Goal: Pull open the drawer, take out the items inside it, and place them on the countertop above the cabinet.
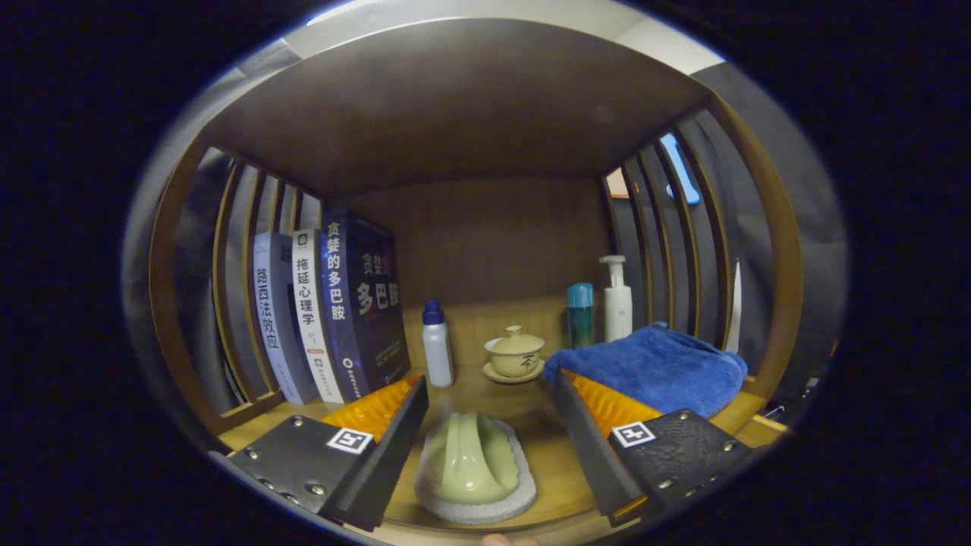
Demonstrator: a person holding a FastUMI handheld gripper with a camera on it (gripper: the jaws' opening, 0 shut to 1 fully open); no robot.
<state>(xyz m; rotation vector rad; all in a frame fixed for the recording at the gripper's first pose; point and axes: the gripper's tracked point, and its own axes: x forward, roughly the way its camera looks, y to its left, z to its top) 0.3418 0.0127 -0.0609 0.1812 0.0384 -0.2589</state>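
My gripper [485,425] has its fingers spread wide, and the pale green dish [469,461] sits between them on the countertop [554,470], resting on a grey pad [523,497]. Neither finger touches it as far as I can tell. I judge this to be the placing step for that dish: it looks set down on the wood, so the sensible thing is to draw straight back along the fingers' line, keeping them spread, so no pad catches the dish's rim.

The right finger [607,409] lies just beside the blue towel [660,368]; I would watch that edge so I don't drag the cloth. Beyond the fingertips stand a small white bottle [437,345], a lidded teacup [516,353] on a saucer, then a teal bottle [580,315] and a white pump bottle [617,299]. Books [334,303] lean along the left slats.

The gripper is level, pointing straight into the shelf, low over the wood. The drawer lies somewhere below my sight.
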